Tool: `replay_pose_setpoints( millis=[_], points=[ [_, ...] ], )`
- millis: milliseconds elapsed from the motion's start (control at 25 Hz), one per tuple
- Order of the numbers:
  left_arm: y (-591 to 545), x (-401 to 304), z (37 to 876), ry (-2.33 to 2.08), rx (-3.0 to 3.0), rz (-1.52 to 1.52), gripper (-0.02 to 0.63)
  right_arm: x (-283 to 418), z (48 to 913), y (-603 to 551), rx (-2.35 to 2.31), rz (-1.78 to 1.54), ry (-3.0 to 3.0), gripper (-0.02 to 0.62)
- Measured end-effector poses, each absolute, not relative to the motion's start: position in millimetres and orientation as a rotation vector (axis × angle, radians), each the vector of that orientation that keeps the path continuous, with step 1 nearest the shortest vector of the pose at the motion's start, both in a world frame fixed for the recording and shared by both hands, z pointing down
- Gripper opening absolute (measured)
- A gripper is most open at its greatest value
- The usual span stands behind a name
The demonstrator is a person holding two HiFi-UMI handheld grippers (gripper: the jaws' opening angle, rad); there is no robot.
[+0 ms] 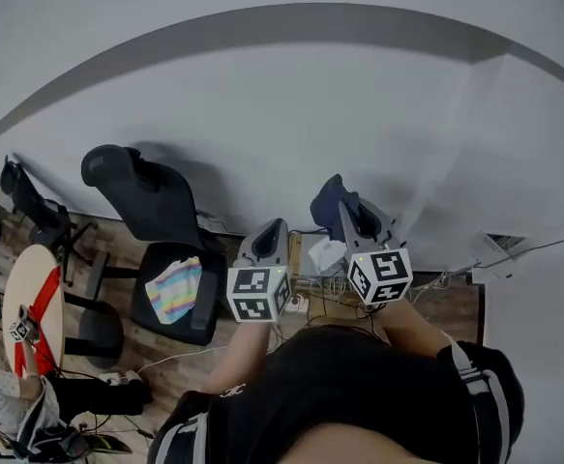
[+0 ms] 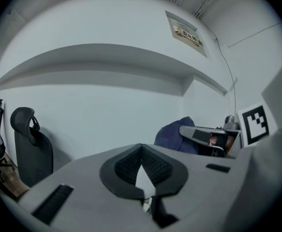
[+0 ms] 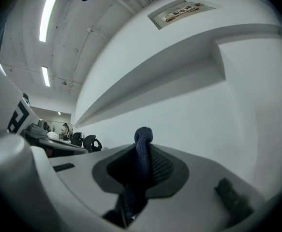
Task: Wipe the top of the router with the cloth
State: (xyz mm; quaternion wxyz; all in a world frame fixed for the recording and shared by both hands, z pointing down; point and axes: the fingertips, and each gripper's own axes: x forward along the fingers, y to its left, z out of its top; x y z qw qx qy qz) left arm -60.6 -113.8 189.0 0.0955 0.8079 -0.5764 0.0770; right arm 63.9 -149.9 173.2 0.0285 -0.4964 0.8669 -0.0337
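Note:
A dark blue cloth point(image 1: 330, 204) is clamped in my right gripper point(image 1: 359, 218), which is raised in front of the white wall. In the right gripper view the cloth point(image 3: 143, 158) runs up between the shut jaws and pokes out past the tips of my right gripper point(image 3: 143, 146). My left gripper point(image 1: 268, 236) is held beside it at about the same height. In its own view my left gripper point(image 2: 141, 149) has its pads meeting with nothing between them. A small white box-like thing point(image 1: 325, 256), maybe the router, shows low between the two grippers among cables.
A black office chair point(image 1: 146, 211) stands on the left with a striped cloth point(image 1: 175, 289) on its seat. A round wooden table point(image 1: 36, 293) is at the far left. Cables and a power strip point(image 1: 296, 304) lie on the wooden floor by the wall.

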Motion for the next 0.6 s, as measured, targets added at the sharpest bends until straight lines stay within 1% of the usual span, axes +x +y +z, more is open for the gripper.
replay_pose_setpoints(
  millis=[600],
  points=[
    [-115, -39, 193, -1.616, 2.442, 0.225, 0.003, 75, 181, -137, -1.556, -0.127, 2.682, 0.071]
  ],
)
